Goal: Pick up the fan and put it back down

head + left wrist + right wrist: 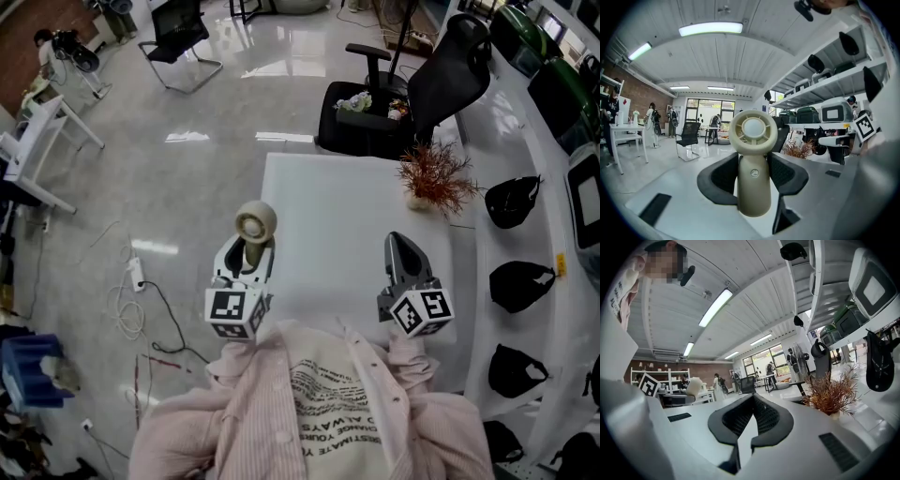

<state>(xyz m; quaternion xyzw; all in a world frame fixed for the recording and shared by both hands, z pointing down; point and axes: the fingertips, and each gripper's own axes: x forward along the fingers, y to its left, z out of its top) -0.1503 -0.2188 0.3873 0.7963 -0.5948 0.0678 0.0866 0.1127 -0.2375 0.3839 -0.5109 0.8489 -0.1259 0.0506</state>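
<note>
Over left edge of white table (328,202): cream handheld fan (752,140), pinched at mid-handle between the 2 pads of left gripper (250,248). Held upright, round head on top, handle butt pointing down, long axis near vertical. No contact with table visible in head view or left gripper view. Judged lifted, with put-down step not yet done.

Right gripper (403,242): jaws pressed together at tips, nothing between them. Poised over near right part of table, well apart from fan, aimed roughly toward dried plant (433,180) at far right corner.

Relation governing coming move: bare table surface below handle butt and slightly to the right. Fan right at table's left edge in head view, so probably small shift right before lowering, to land fully inside edge. Only 1 hand needed, the left; right gripper far off and idle.

Handling, as judgement: rounded butt, wide head up high, likely top-heavy if stood on end. Laying flat on table probably safer. Spread pads only after fan rests on surface.
</note>
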